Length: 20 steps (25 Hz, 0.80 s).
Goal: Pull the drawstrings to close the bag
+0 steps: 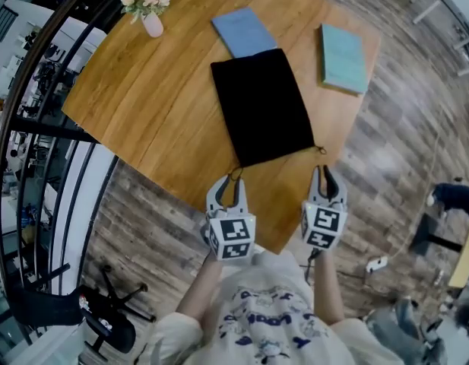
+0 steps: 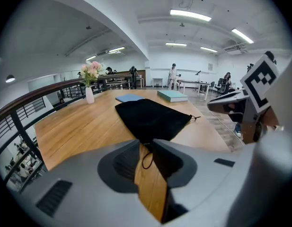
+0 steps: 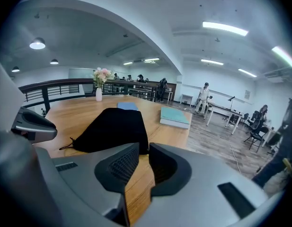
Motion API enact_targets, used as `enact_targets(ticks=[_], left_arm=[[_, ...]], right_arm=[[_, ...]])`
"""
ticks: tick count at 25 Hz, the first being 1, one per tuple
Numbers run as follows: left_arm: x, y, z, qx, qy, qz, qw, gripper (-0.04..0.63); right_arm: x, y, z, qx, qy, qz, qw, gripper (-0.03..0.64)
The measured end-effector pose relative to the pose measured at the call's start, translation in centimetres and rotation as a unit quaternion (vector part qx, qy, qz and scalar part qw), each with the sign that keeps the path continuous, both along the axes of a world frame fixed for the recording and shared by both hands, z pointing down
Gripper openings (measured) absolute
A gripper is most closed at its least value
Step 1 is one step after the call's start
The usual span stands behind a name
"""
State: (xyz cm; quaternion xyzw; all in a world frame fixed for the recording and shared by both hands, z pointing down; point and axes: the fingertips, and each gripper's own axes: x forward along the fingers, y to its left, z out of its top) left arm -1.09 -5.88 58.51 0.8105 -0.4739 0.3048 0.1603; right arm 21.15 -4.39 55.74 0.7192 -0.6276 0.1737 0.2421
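A black drawstring bag (image 1: pixel 263 105) lies flat on the wooden table (image 1: pixel 158 105), its mouth toward me. My left gripper (image 1: pixel 228 181) hovers at the bag's near left corner. In the left gripper view (image 2: pixel 146 144) its jaws stand apart, with the thin loop of the left drawstring (image 2: pixel 146 159) hanging loose between them, not pinched. My right gripper (image 1: pixel 324 175) is just below the bag's near right corner, where the right drawstring (image 1: pixel 321 150) sticks out. Its jaws (image 3: pixel 142 149) show a narrow gap with nothing seen inside. The bag (image 3: pixel 115 126) lies just beyond them.
A blue book (image 1: pixel 243 30) touches the bag's far edge and a teal book (image 1: pixel 343 58) lies to its right. A pink vase of flowers (image 1: pixel 150 2) stands at the far left. The table's near corner is under my grippers; a railing (image 1: pixel 36 67) runs left.
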Motion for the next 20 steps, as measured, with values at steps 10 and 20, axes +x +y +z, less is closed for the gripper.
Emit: enact_targets(ticks=[10, 20], left_arm=[[0.9, -0.3, 2.8, -0.044, -0.004, 0.039, 0.9983, 0.106], [0.2, -0.5, 4.9, -0.061, -0.019, 0.034, 0.9974, 0.106]], right_arm=[[1.2, -1.5, 4.2, -0.053, 0.005, 0.004, 0.999, 0.118], [3.7, -2.9, 7.6, -0.097, 0.013, 0.015, 0.995, 0.129]])
